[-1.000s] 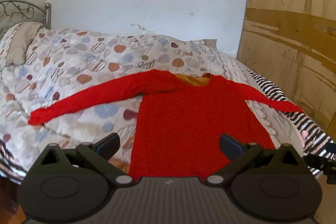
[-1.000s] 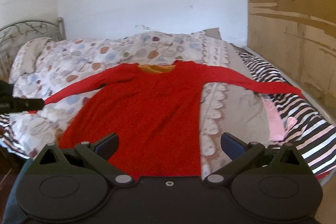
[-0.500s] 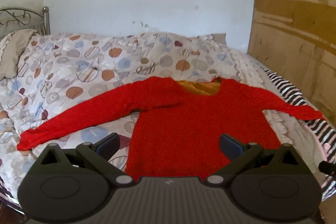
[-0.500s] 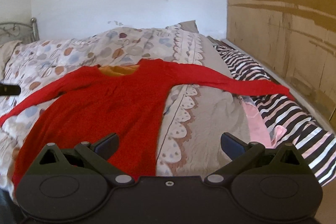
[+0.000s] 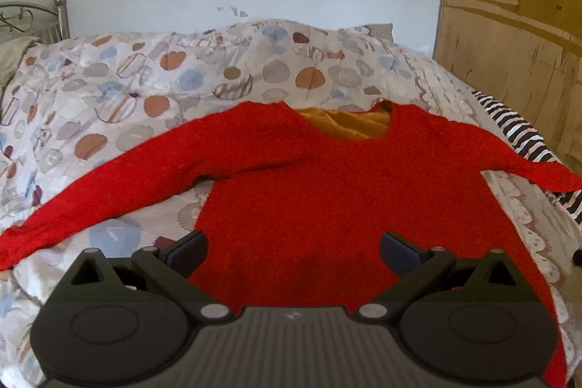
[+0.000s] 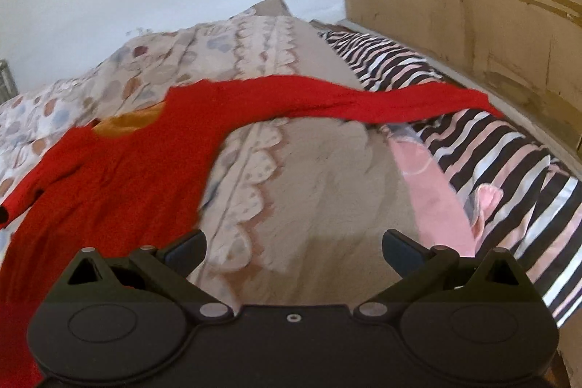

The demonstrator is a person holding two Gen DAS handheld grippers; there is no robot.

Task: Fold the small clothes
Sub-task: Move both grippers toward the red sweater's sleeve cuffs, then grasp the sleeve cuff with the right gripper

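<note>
Hovering with jaws wide, both grippers face the flat red top.

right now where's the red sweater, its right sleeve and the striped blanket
red sweater (image 5: pixel 327 199): left wrist view, middle of the chest panel
right sleeve (image 6: pixel 363 97): right wrist view, midway along the outstretched sleeve
striped blanket (image 6: pixel 509 162): right wrist view, a bare striped patch below the sleeve's cuff

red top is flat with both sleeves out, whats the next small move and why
Probably lower the right claw, open and empty, onto the sleeve draped over the striped blanket and grip it to fold inward. The red top is still unfolded.
</note>
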